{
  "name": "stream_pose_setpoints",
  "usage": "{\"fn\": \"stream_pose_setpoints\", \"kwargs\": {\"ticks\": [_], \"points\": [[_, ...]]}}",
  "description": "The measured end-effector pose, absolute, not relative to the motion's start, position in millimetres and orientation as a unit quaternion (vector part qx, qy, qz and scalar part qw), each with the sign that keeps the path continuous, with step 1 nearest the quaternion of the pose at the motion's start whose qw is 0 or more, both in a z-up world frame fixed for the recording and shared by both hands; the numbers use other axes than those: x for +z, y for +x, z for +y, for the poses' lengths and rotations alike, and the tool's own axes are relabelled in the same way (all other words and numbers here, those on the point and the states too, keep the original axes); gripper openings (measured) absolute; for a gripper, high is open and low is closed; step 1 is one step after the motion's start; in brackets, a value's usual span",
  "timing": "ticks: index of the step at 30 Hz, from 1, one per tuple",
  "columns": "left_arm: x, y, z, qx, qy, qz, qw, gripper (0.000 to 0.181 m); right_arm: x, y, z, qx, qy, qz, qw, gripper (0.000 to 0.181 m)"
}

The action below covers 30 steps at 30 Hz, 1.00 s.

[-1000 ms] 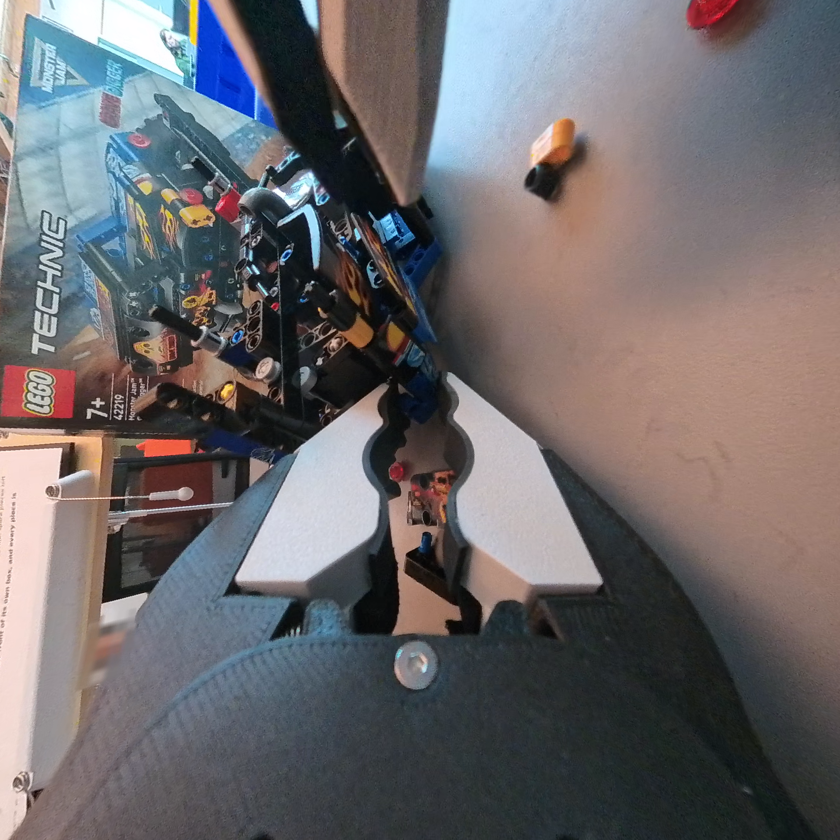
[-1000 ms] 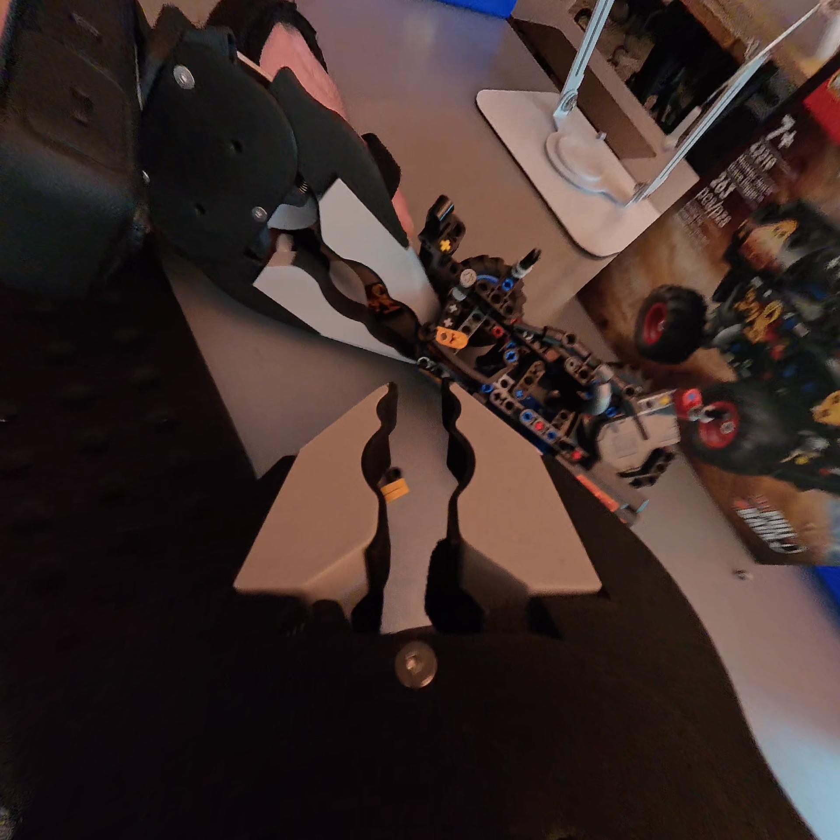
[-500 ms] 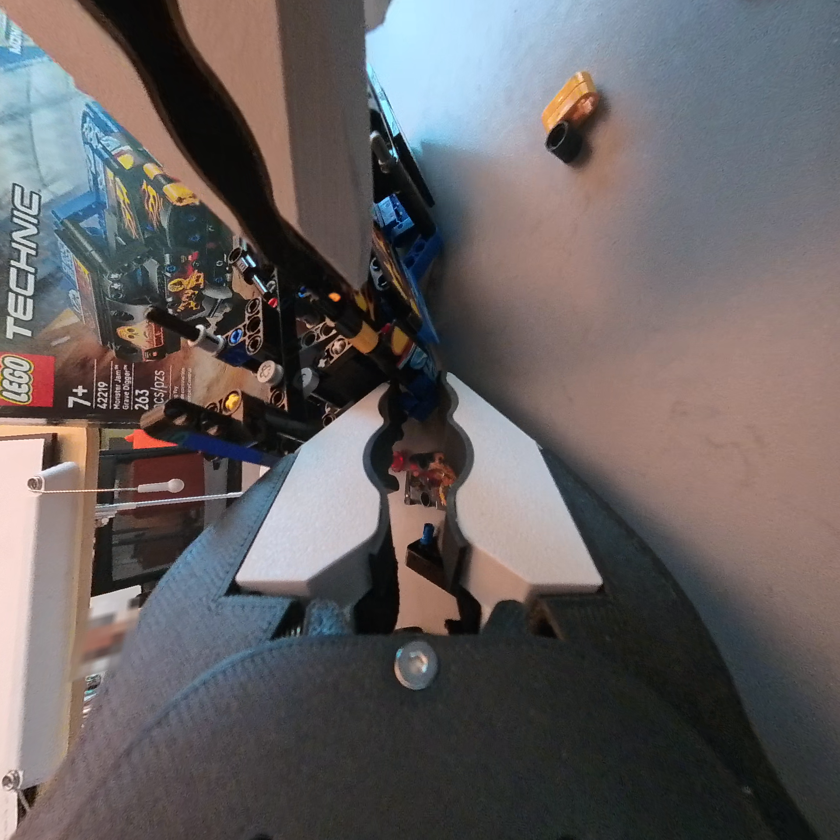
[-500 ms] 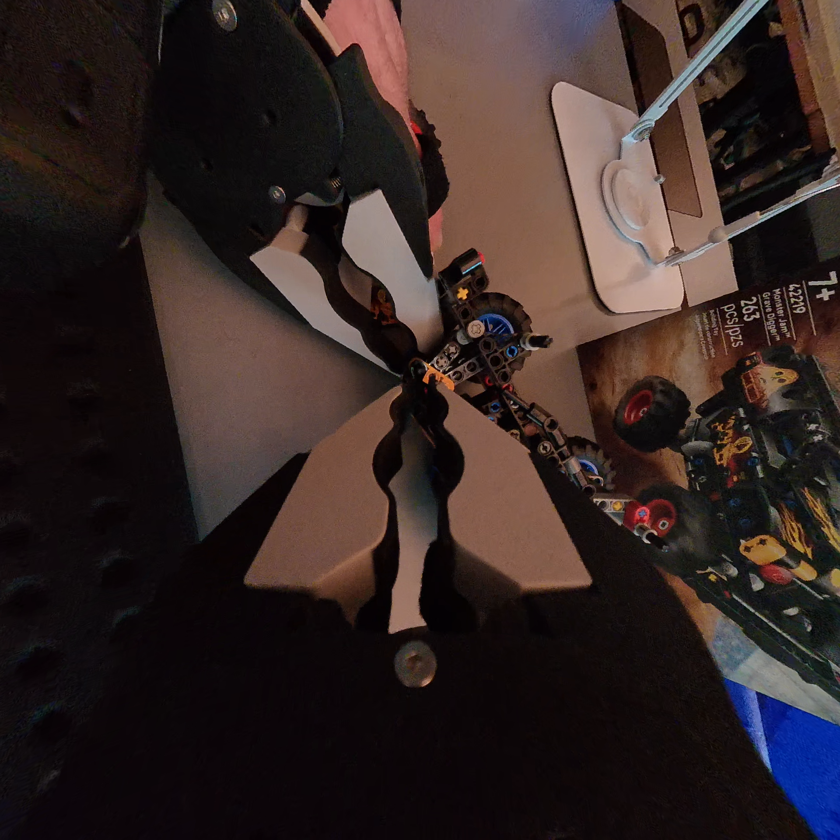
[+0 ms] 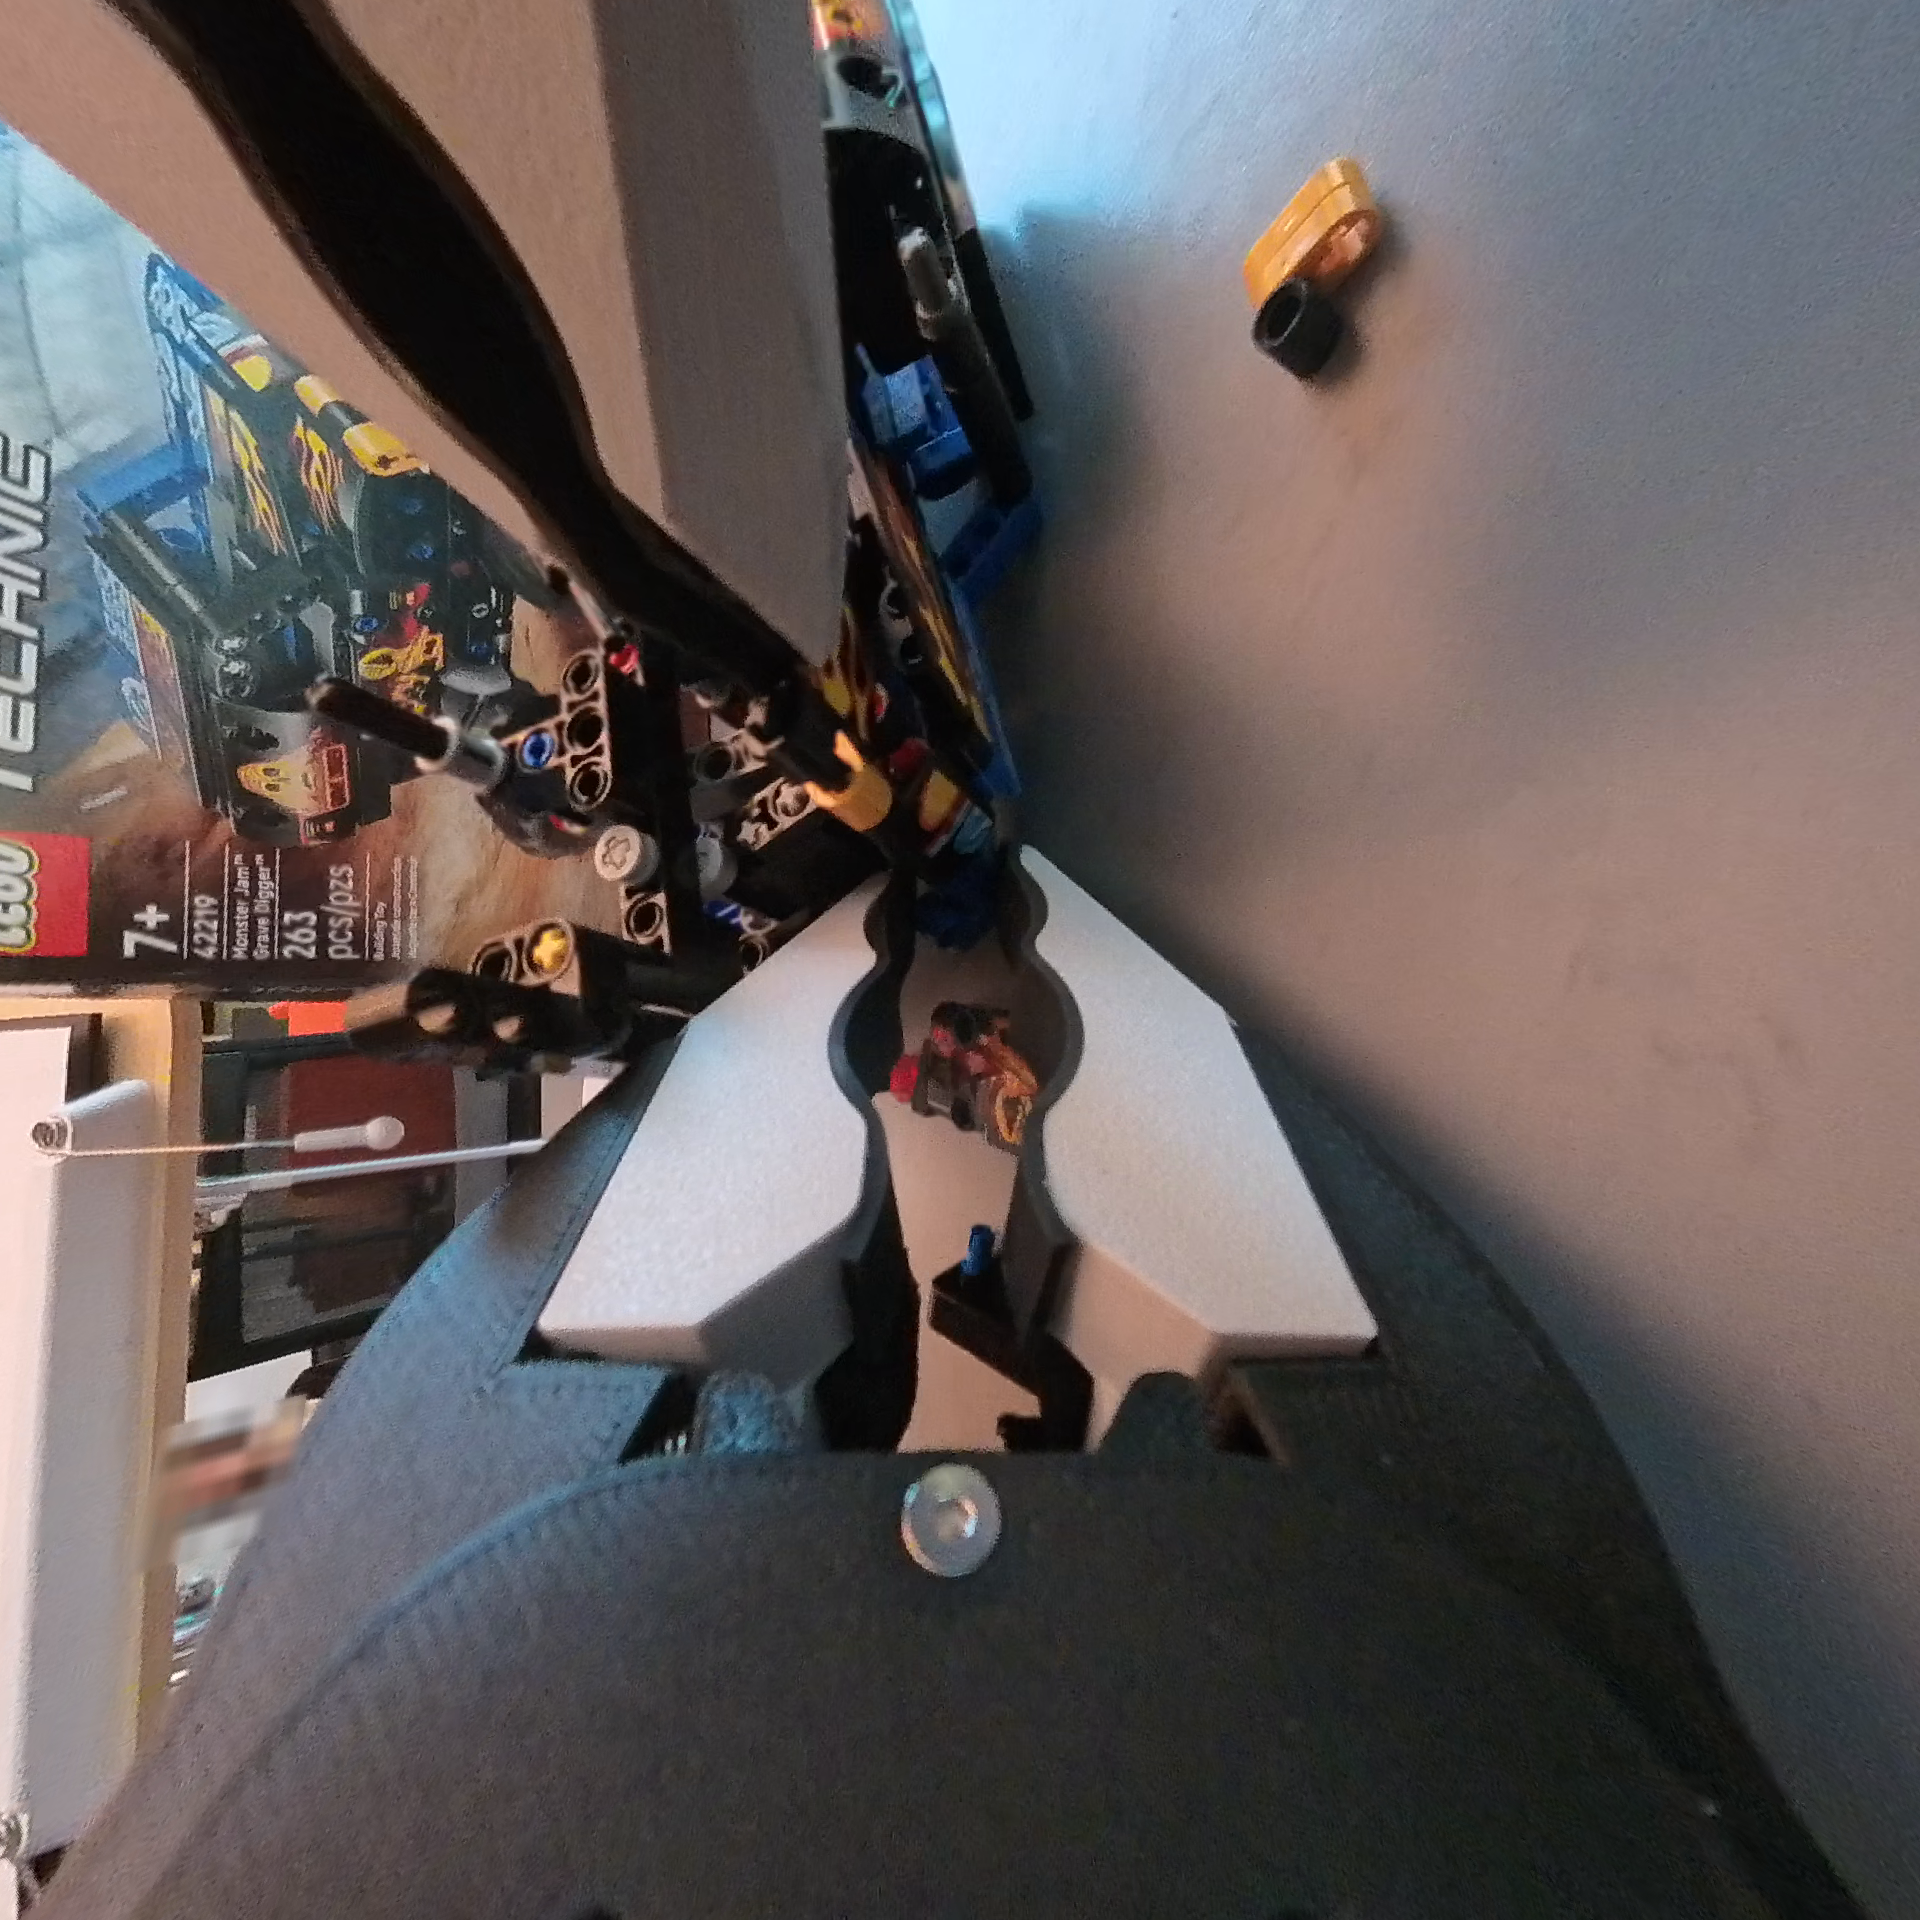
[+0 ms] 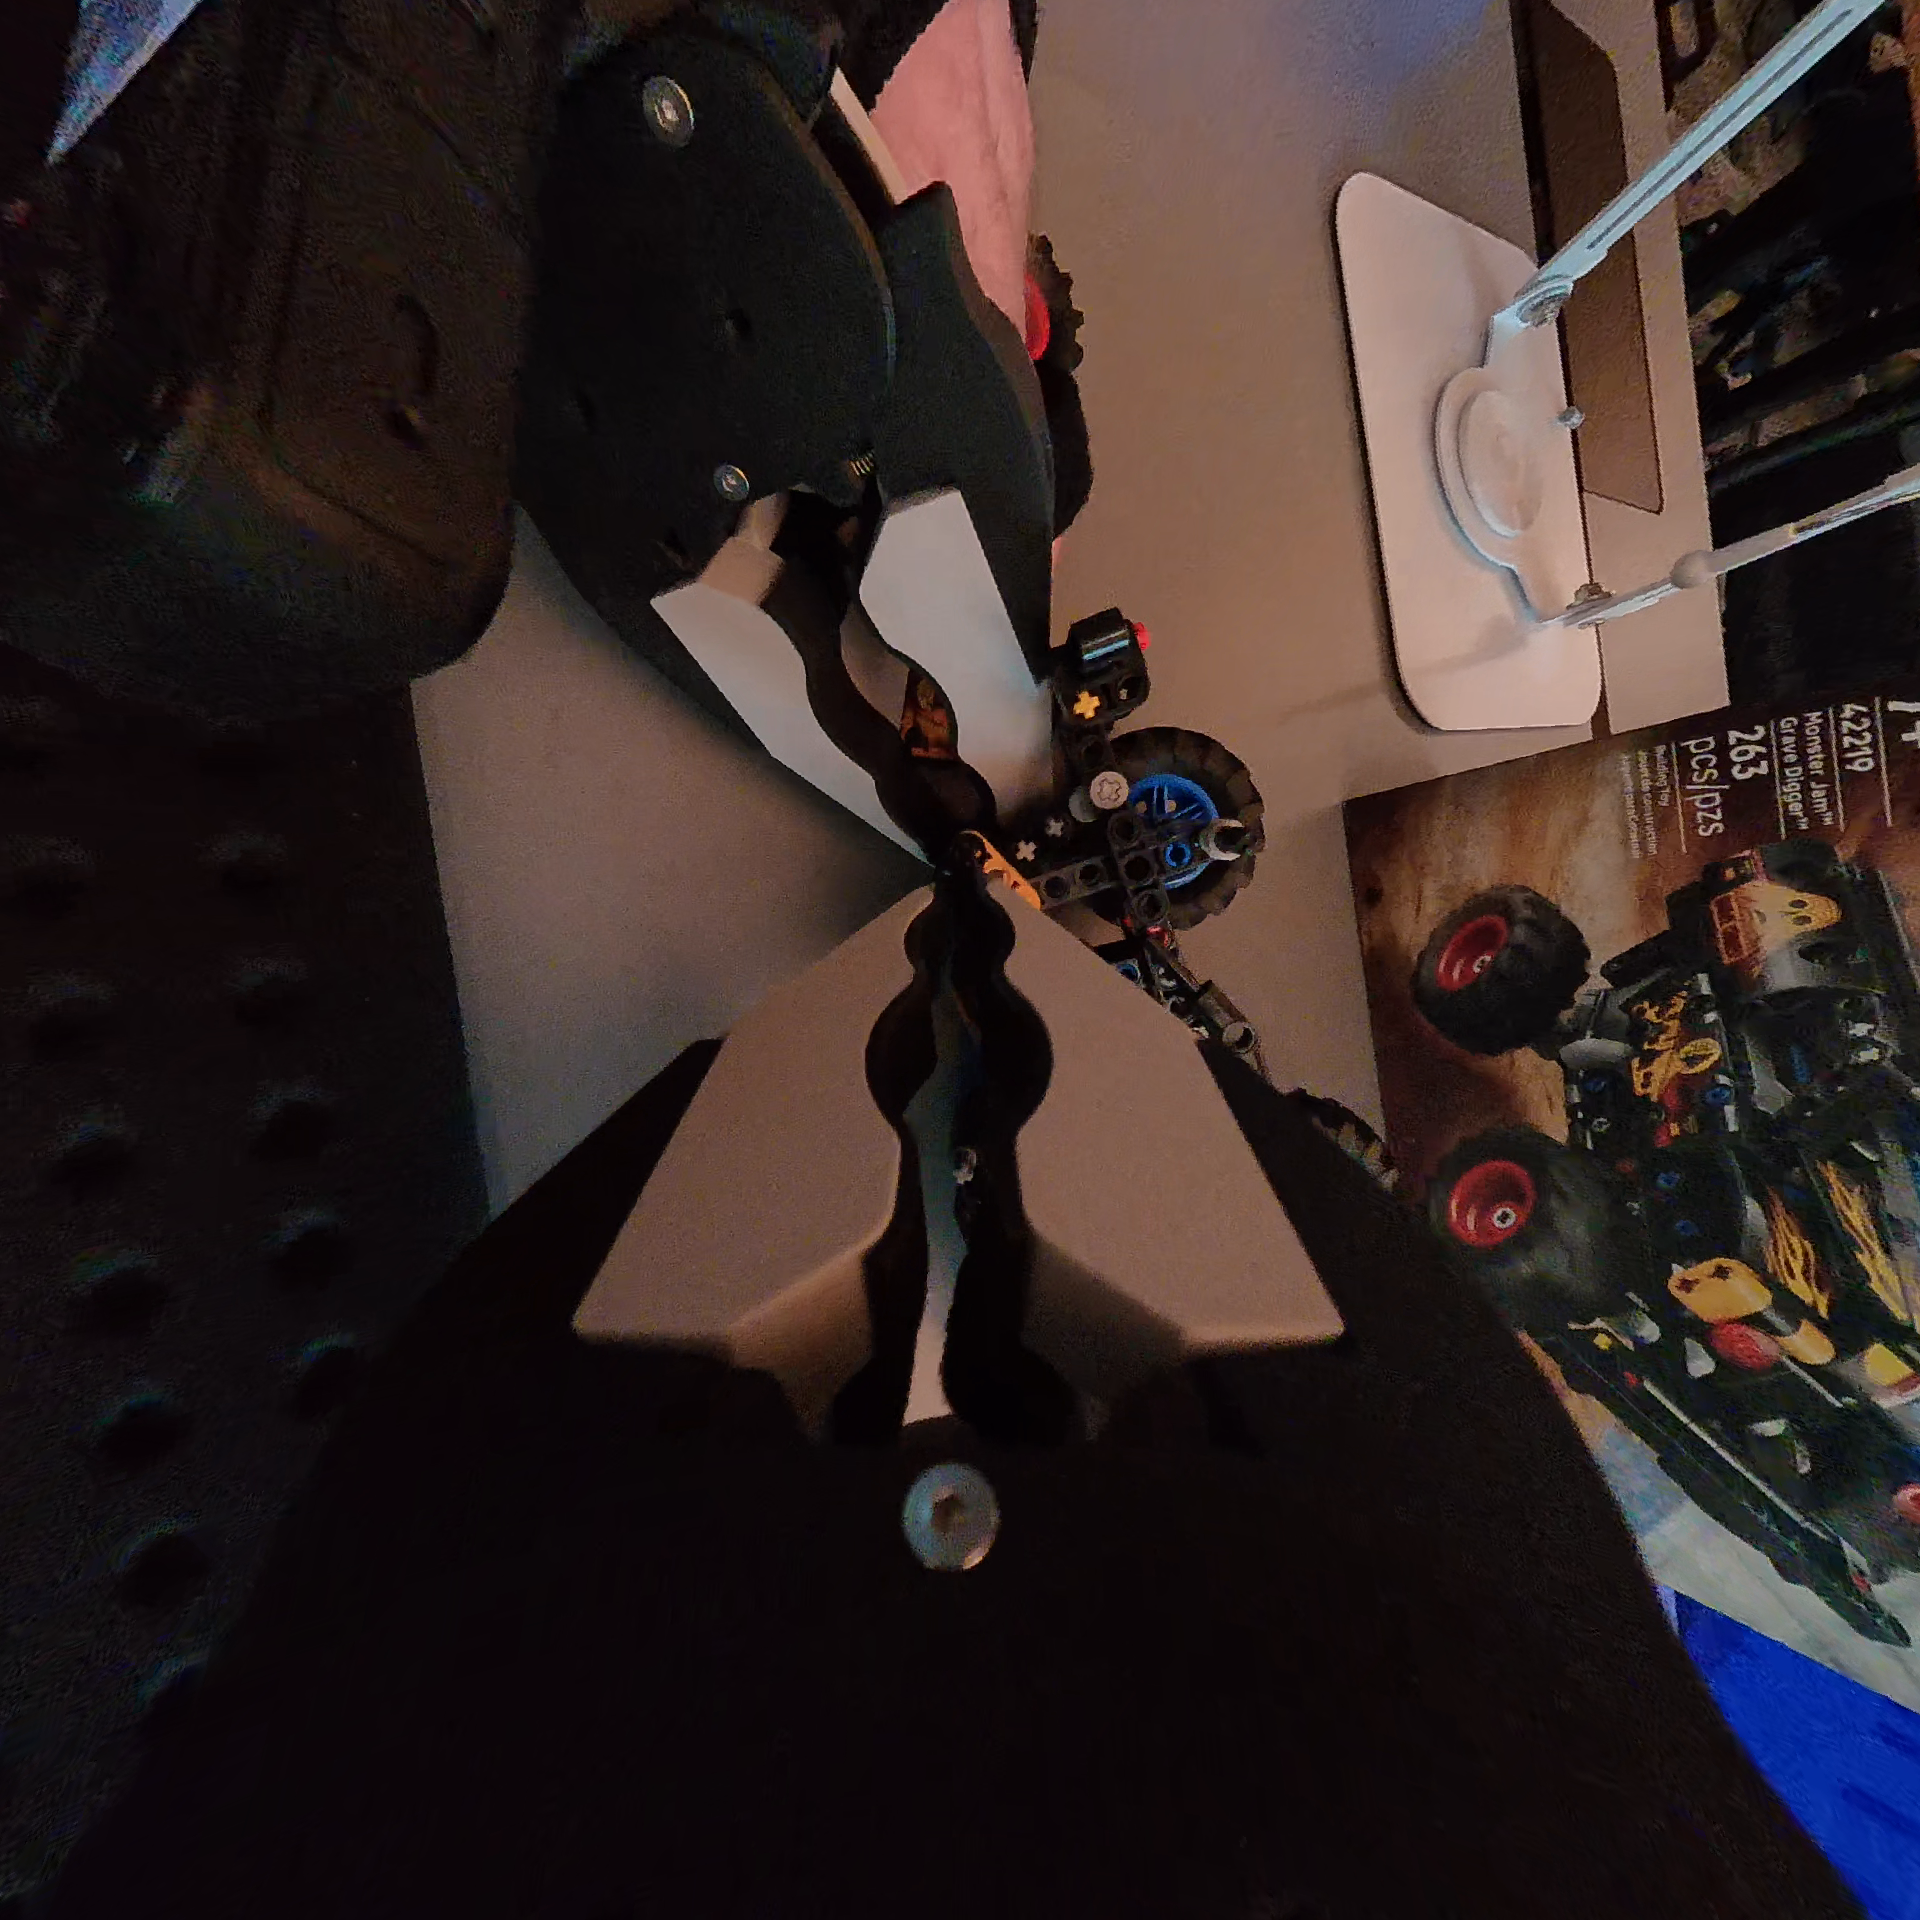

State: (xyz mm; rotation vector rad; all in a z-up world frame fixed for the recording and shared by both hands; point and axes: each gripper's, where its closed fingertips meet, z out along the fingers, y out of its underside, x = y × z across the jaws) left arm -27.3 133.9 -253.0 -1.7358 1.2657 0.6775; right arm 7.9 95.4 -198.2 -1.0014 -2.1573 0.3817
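Note:
A black, blue and yellow brick-built toy truck model (image 5: 831, 769) is held between both grippers above the grey table (image 5: 1507, 831). My left gripper (image 5: 956, 883) is shut on the model's blue end, and a flame-printed part (image 5: 977, 1060) shows between its jaws. My right gripper (image 6: 961, 894) is shut on the model's black frame beside a yellow part (image 6: 1003, 868). One blue-hubbed wheel (image 6: 1174, 821) shows in the right wrist view. The right gripper's fingers (image 5: 717, 364) reach in from the top left of the left wrist view. The left gripper (image 6: 914, 800) shows opposite in the right wrist view.
A loose yellow piece with a black connector (image 5: 1309, 270) lies on the table. The toy set's box (image 6: 1662, 1143) lies flat on the right. A white stand base (image 6: 1455, 468) with thin rods stands behind it. A pink sleeve (image 6: 966, 114) is behind the left gripper. My hands' fingertips stand some 8 cm from each other.
My right gripper has moved in to the model and its jaws have closed on the frame. My left gripper has kept its hold.

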Motion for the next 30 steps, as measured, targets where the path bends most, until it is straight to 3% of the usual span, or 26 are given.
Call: {"fn": "stream_pose_setpoints", "kwargs": {"ticks": [8, 14, 16, 22, 28, 30], "points": [[-252.7, -21.6, 135.1, 0.261, -0.692, 0.509, 0.439, 0.015, -197.7, 15.7, 92.3, 0.135, -0.395, -0.827, 0.376, 0.0], [-253.4, -28.5, 137.8, 0.262, -0.703, 0.498, 0.436, 0.015, -170.9, 20.7, 79.9, 0.248, -0.413, -0.779, 0.4, 0.0], [-252.6, -29.3, 138.3, 0.266, -0.7, 0.498, 0.438, 0.016, -160.8, 21.7, 91.7, 0.219, -0.41, -0.771, 0.436, 0.0], [-252.5, -26.6, 134.7, 0.257, -0.703, 0.504, 0.431, 0.016, -182.2, 25.0, 105.7, 0.198, -0.425, -0.778, 0.419, 0.0], [-252.0, -29.7, 133.2, 0.252, -0.707, 0.503, 0.429, 0.016, -194.4, 30.5, 120.6, 0.197, -0.443, -0.784, 0.388, 0.025], [-251.3, -30.2, 132.7, 0.252, -0.706, 0.505, 0.427, 0.017, -193.6, 27.4, 119.1, 0.194, -0.431, -0.788, 0.395, 0.023]]}}
